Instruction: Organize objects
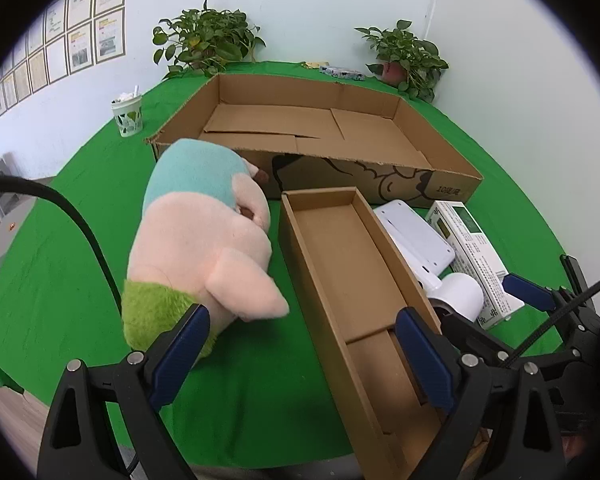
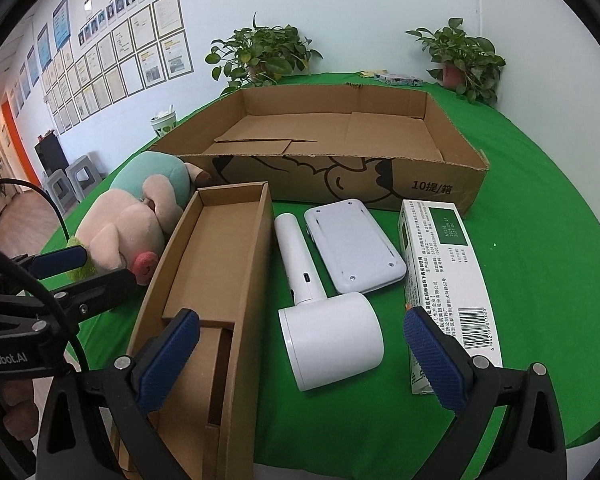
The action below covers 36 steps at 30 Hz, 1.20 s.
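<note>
A pink, teal and green plush pig (image 1: pixel 204 248) lies on the green table, left of a narrow open cardboard box (image 1: pixel 348 280). My left gripper (image 1: pixel 300 352) is open, its left finger beside the plush's green end, its right finger over the narrow box. In the right wrist view the plush (image 2: pixel 140 216), narrow box (image 2: pixel 216 280), a white handheld device (image 2: pixel 324 320), a flat white device (image 2: pixel 354 246) and a white-green carton (image 2: pixel 440 264) lie before a large open cardboard box (image 2: pixel 340 148). My right gripper (image 2: pixel 300 352) is open around the white handheld device.
Two potted plants (image 1: pixel 208 36) (image 1: pixel 404 56) stand at the table's back edge. A small green basket (image 1: pixel 127 116) stands at the back left. A small patterned packet (image 1: pixel 342 72) lies behind the large box (image 1: pixel 312 136). The table's front edge is close below the grippers.
</note>
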Motion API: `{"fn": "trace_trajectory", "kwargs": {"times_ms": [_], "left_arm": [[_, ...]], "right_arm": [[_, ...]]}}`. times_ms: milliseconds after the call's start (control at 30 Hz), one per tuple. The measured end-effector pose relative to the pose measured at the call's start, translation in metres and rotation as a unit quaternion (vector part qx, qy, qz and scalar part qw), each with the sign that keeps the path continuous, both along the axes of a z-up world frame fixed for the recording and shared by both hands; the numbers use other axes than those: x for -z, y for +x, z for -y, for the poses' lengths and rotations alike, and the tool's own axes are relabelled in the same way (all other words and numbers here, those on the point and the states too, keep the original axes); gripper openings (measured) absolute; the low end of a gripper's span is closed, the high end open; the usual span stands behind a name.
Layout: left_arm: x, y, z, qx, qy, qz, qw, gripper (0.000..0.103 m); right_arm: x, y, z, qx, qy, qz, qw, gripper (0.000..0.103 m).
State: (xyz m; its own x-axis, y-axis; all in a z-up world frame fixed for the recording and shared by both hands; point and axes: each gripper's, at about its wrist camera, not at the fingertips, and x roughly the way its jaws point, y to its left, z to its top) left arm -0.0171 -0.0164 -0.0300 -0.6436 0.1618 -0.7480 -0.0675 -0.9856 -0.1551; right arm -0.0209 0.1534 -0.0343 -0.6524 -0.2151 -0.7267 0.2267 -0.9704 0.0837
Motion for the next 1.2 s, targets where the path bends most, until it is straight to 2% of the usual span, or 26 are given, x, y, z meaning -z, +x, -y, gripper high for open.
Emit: {"fn": "trace_trajectory", "kwargs": {"times_ms": [267,400,467,533,567,633,667,700,767,800,833,867,900,967,1033,1200], "left_arm": [[0.014,0.006,0.002,0.015,0.041,0.033,0.9985,0.084],[0.025,0.005,0.006,0.018,0.075,0.059,0.9952,0.073],[0.028,0.005,0.005,0.020,0.080,0.062,0.9946,0.067],[0.030,0.005,0.003,0.027,0.085,0.065,0.9939,0.058],[0.031,0.004,0.002,0.030,0.085,0.068,0.9936,0.055],[0.037,0.002,-0.002,0.037,0.084,0.079,0.9926,0.043],[0.040,0.001,-0.003,0.040,0.085,0.085,0.9919,0.042],[0.042,0.001,-0.004,0.044,0.093,0.088,0.9909,0.039],[0.042,0.003,-0.004,0.053,0.103,0.086,0.9896,0.030],[0.041,0.003,-0.005,0.060,0.104,0.085,0.9891,0.022],[0.040,0.004,-0.006,0.065,0.104,0.083,0.9890,0.017],[0.039,0.005,-0.006,0.066,0.097,0.084,0.9896,0.017],[0.038,0.007,-0.005,0.063,0.085,0.084,0.9909,0.015],[0.036,0.008,0.002,0.050,0.069,0.087,0.9925,0.012],[0.036,0.011,0.012,0.046,0.082,0.090,0.9914,0.012],[0.036,0.015,0.015,0.048,0.079,0.083,0.9922,0.011]], "right_arm": [[0.005,0.013,0.001,-0.021,-0.006,0.005,1.000,0.102],[0.003,0.024,-0.001,-0.033,-0.012,0.000,0.999,0.101],[0.003,0.028,-0.001,-0.035,-0.009,0.001,0.999,0.094],[0.004,0.031,-0.001,-0.035,-0.006,0.006,0.999,0.077],[0.005,0.032,-0.001,-0.035,-0.002,0.008,0.999,0.073],[0.008,0.034,0.001,-0.036,0.010,0.012,0.999,0.056],[0.009,0.034,0.003,-0.040,0.010,0.015,0.999,0.054],[0.009,0.035,0.005,-0.044,0.009,0.018,0.999,0.047],[0.011,0.037,0.010,-0.051,0.009,0.023,0.998,0.036],[0.012,0.038,0.014,-0.057,0.008,0.027,0.998,0.030],[0.013,0.039,0.018,-0.063,0.000,0.036,0.997,0.025],[0.012,0.039,0.022,-0.072,-0.017,0.046,0.996,0.023],[0.009,0.043,0.028,-0.086,-0.030,0.050,0.995,0.026],[0.003,0.053,0.044,-0.102,-0.009,0.029,0.994,0.028],[0.002,0.053,0.054,-0.110,0.002,0.028,0.994,0.030],[0.014,0.041,0.057,-0.072,0.017,0.052,0.996,0.030]]}}
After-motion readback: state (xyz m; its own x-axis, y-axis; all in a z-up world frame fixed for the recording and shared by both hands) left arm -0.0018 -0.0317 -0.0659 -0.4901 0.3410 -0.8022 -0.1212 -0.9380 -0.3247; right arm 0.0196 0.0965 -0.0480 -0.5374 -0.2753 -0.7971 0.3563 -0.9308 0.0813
